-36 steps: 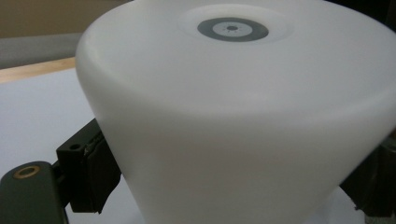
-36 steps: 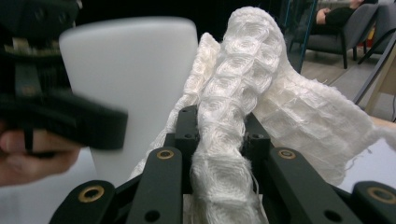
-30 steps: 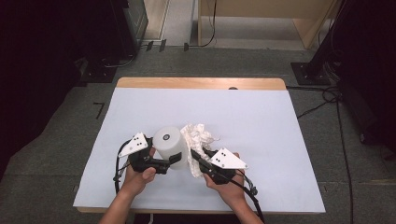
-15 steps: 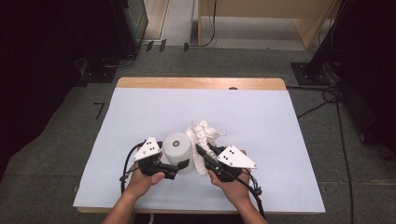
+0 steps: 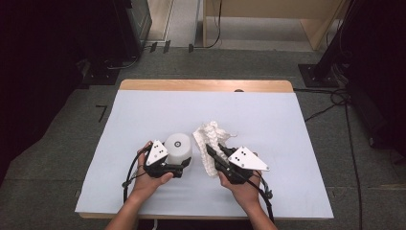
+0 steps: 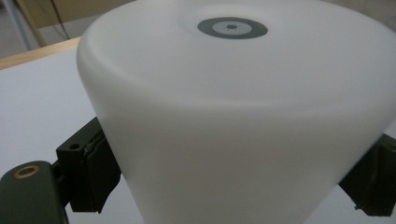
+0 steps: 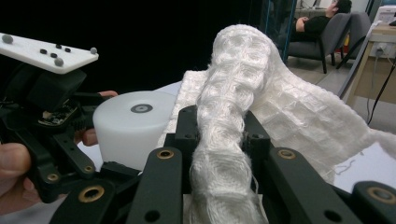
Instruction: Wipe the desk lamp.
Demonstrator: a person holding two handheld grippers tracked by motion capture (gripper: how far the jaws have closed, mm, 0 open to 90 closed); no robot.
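Pale blue surface on a wood-edged table, grey floor and cables beyond. I've got the left hand-held gripper spread wide around a white frosted plastic cup, inverted with its base up, pads bearing on its lower wall at both sides. In the left gripper view the cup sits squarely between the jaws. The right hand-held gripper is clamped tight on a bunched fold of white woven cloth; the rest of the cloth spills onto the surface just right of the cup, looks to be touching it. My read: wiping the cup is the step in hand. To do it well, keep the left grip low and steady so the cup doesn't tip, and bring the cloth against the wall without dragging loose fabric under the rim.
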